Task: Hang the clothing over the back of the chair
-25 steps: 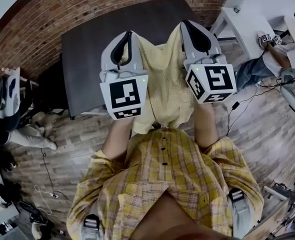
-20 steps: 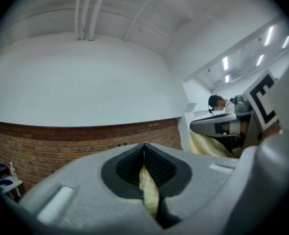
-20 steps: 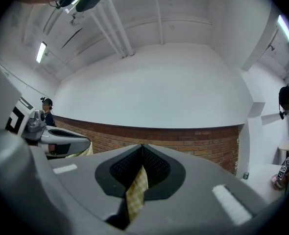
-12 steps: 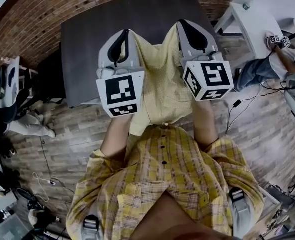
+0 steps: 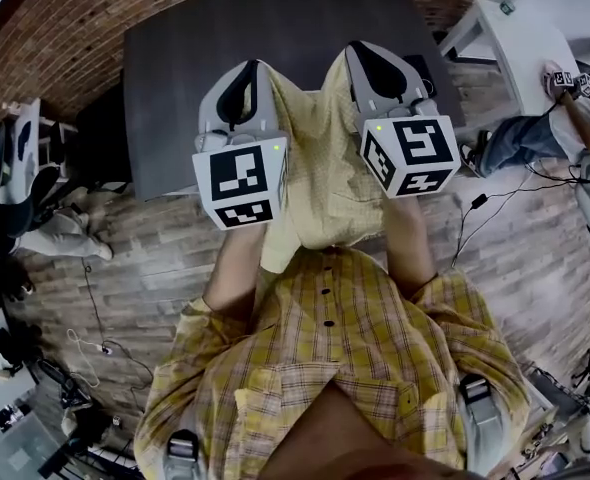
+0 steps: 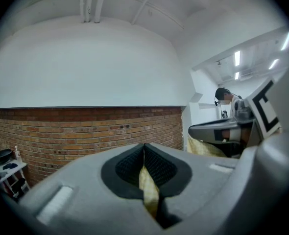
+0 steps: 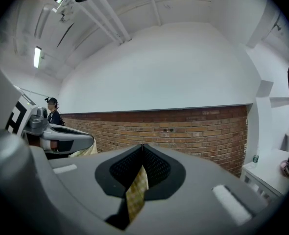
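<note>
Left claw [image 5: 251,80] and right claw [image 5: 373,66] are both clamping the shirt [image 5: 325,173]; it's hanging between them. I'm planning on spreading them level for draping.

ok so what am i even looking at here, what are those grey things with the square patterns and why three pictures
There is no robot here. A person holds a hand-held left gripper and right gripper; the patterned cubes are part of those tools. The top-down picture comes from a camera on the person's head. The other two cameras ride on the grippers, each looking along its own jaws. Both pairs of jaws are shut on a pale yellow garment, held up above a dark table.
</note>
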The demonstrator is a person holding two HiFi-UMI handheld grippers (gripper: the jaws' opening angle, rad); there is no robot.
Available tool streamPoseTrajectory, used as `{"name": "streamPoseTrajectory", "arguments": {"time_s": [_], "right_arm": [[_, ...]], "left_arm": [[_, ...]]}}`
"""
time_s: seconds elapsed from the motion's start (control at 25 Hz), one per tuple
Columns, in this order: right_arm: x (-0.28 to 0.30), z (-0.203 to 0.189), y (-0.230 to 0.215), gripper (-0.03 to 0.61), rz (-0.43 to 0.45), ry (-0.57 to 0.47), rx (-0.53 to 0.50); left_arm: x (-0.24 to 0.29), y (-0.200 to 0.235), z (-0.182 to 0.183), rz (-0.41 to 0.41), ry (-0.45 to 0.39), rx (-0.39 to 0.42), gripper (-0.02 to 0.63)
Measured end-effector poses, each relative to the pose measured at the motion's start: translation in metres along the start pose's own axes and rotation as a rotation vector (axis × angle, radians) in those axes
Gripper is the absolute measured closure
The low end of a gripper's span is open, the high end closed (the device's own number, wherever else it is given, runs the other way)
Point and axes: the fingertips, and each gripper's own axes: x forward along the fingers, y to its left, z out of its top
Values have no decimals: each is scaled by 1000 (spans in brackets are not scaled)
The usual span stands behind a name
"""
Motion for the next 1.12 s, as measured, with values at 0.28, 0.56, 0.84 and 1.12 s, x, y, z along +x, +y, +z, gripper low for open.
{"name": "streamPoseTrajectory", "arguments": {"time_s": [0.28,0.56,0.84,1.12], "right_arm": [[4,-21,1,568,33,47,14],[9,-32,9,563,63,88,5],[8,-33,17,511,88,99,-12],[7,-31,22,511,97,92,-21]], "left_arm": [[7,-10,-17,-3,33,-26,609],[7,-10,-26,2,62,-50,608],[2,-11,-23,12,64,-52,546],[-3,-12,-21,12,53,-52,546]]}}
